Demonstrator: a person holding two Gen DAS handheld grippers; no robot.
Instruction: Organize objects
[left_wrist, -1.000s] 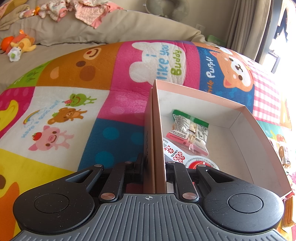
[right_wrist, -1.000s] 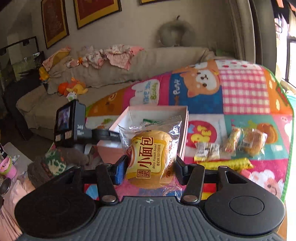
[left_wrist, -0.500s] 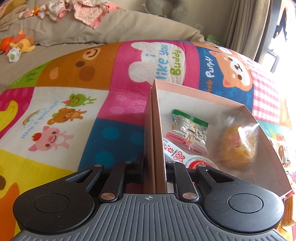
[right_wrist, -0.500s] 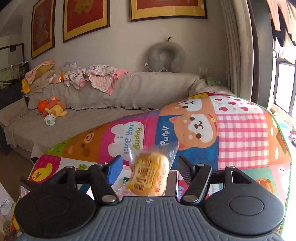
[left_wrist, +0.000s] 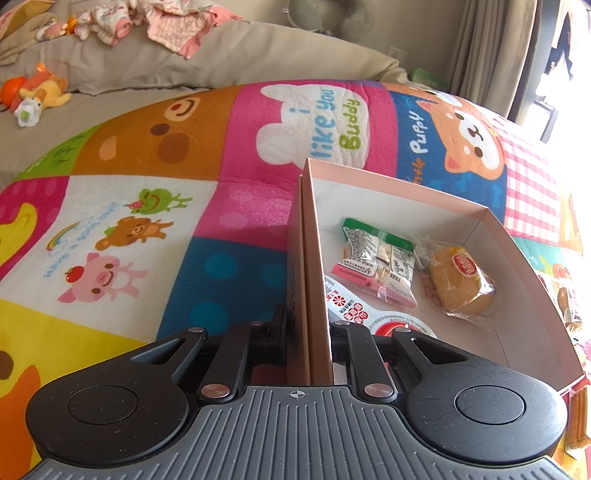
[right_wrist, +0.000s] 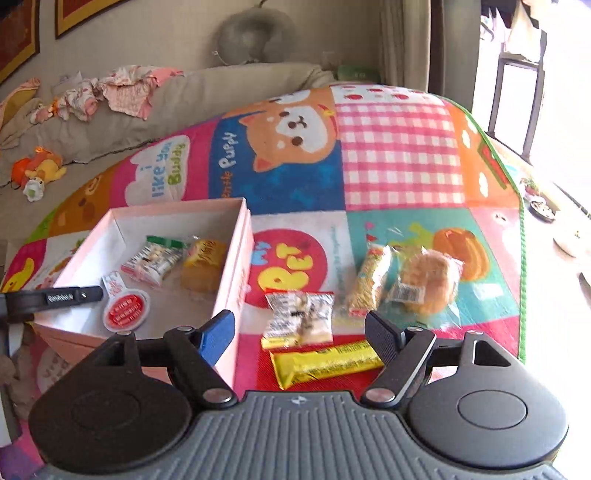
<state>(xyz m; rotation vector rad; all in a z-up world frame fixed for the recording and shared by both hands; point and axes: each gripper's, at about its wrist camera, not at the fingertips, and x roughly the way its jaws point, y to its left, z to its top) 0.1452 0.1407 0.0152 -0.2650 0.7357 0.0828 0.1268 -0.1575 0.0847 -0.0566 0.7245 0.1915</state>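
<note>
Right jaws empty and wide, hanging over the snacks left on the mat; left jaws clamped on the box wall.

The right gripper (right_wrist: 301, 332) has just been opening, and nothing sits between its jaws now. Straight ahead of it, just below, lie a clear nut packet (right_wrist: 301, 319) and a yellow bar (right_wrist: 327, 363), the bar's long axis running crosswise to the jaws. A little farther off are a slim wafer stick (right_wrist: 369, 280) and a wrapped round bun (right_wrist: 428, 284). The left gripper (left_wrist: 308, 332) pinches the near wall of the pink box (left_wrist: 406, 192) and steadies it. Inside rests the wrapped yellow bread (left_wrist: 460, 280) beside a green-topped packet (left_wrist: 373, 254). The right hand is plainly nearer the loose snacks, and the box lies to its left.
</note>
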